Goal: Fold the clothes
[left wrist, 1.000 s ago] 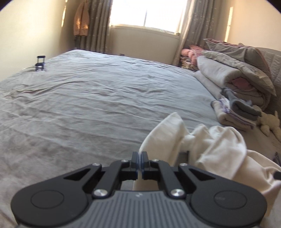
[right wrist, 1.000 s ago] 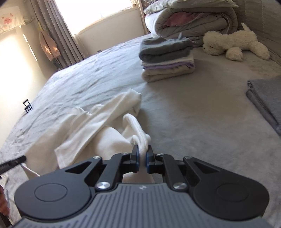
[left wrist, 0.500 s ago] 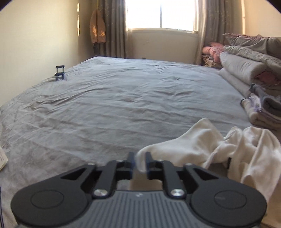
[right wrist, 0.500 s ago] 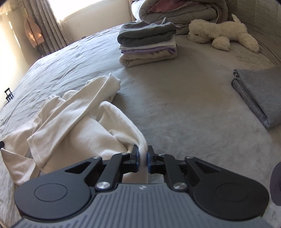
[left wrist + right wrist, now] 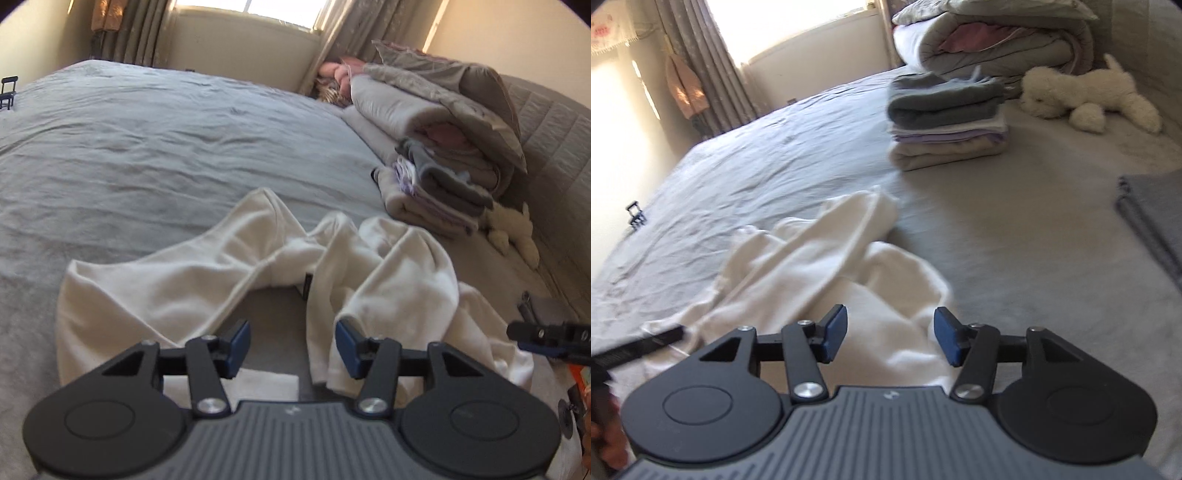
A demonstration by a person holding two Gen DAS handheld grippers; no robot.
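One grey bed (image 5: 155, 147) carries everything. One rumpled white garment (image 5: 207, 273) lies on it, near its front edge. Farther back sit one stack of folded clothes (image 5: 945, 125), one bundled duvet (image 5: 997, 40), one white plush toy (image 5: 1086, 96) and one folded grey cloth (image 5: 1156, 210). The left gripper (image 5: 291, 347) hovers low over the garment, jaws spread wide and empty; half a second earlier they pinched an edge of it. The right gripper (image 5: 890, 339) is likewise level above the cloth, jaws wide apart, having let go of the fold it clamped before.
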